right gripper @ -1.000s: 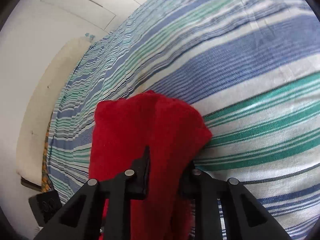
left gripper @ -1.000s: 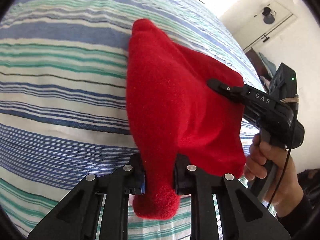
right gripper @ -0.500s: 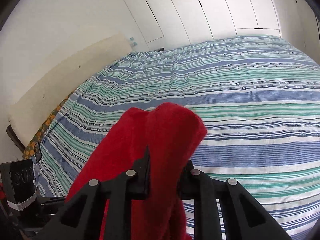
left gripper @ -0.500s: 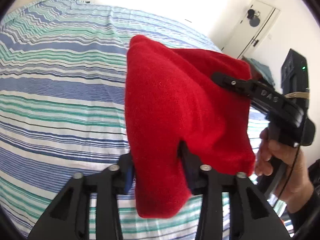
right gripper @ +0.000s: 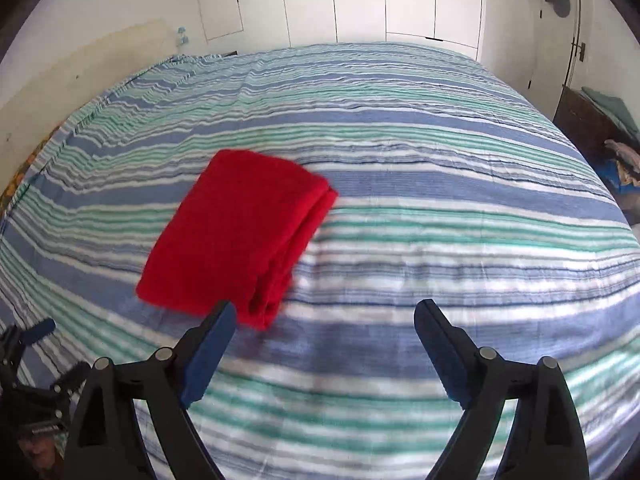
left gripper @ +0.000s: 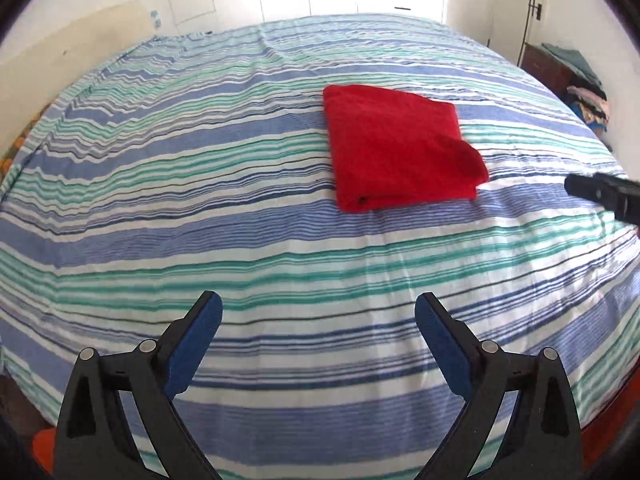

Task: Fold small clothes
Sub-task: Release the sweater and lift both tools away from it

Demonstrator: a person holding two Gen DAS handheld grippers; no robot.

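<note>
A folded red cloth [left gripper: 396, 152] lies flat on the striped bed [left gripper: 200, 208]. In the left wrist view it is well ahead of my left gripper [left gripper: 318, 316] and a little to the right. That gripper's jaws are opening wide, with only bedsheet between them. In the right wrist view the red cloth [right gripper: 240, 236] lies ahead and to the left of my right gripper [right gripper: 324, 320], whose jaws are also opening with nothing between them. Its left fingertip [right gripper: 222, 320] overlaps the cloth's near corner in the picture. The right gripper's tip [left gripper: 600, 192] shows at the left wrist view's right edge.
The blue, green and white striped sheet [right gripper: 440, 200] covers the whole bed. White wardrobe doors [right gripper: 360, 0] stand behind it. A dark cabinet with piled clothes [left gripper: 576, 80] is at the far right. The left gripper's body [right gripper: 28, 380] shows at the lower left of the right wrist view.
Both grippers have let go of the red cloth and opened wide. They pulled back and up, and the cloth now lies folded on the bed.
</note>
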